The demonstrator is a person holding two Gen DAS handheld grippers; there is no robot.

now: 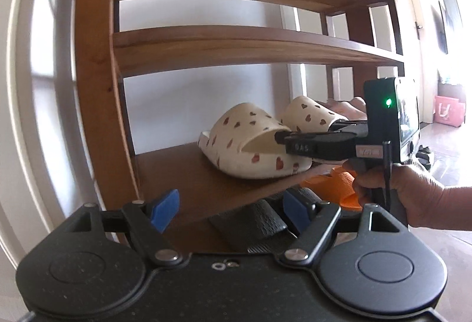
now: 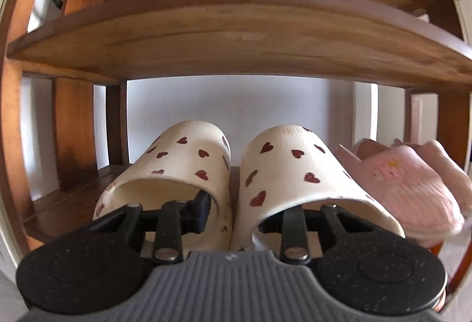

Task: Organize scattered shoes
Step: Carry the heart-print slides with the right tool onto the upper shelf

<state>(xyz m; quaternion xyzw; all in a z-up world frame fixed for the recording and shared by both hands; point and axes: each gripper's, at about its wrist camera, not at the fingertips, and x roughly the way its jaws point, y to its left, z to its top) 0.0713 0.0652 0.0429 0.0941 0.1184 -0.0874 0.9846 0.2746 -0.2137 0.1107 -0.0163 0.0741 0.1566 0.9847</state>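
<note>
While the two cream heart slippers (image 1: pixel 253 142) sit side by side on the wooden rack (image 1: pixel 183 47), both grippers face the shelf.

Left wrist view: the left gripper (image 1: pixel 230 209) hangs spread and empty at the shelf edge.
Right wrist view: the right gripper (image 2: pixel 250 209) has one finger inside each slipper, their inner walls between them; whether the pads press I cannot tell. A pink slipper (image 2: pixel 413 189) lies beside the pair.

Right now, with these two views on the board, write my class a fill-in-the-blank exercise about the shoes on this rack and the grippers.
The cream slippers are printed with red ____.
The neighbouring slipper on their shelf is ____.
The left gripper has ____ pads on its fingers.
Below that shelf lie a black slipper and a second slipper coloured ____.
Missing: hearts, pink, blue, orange.
</note>
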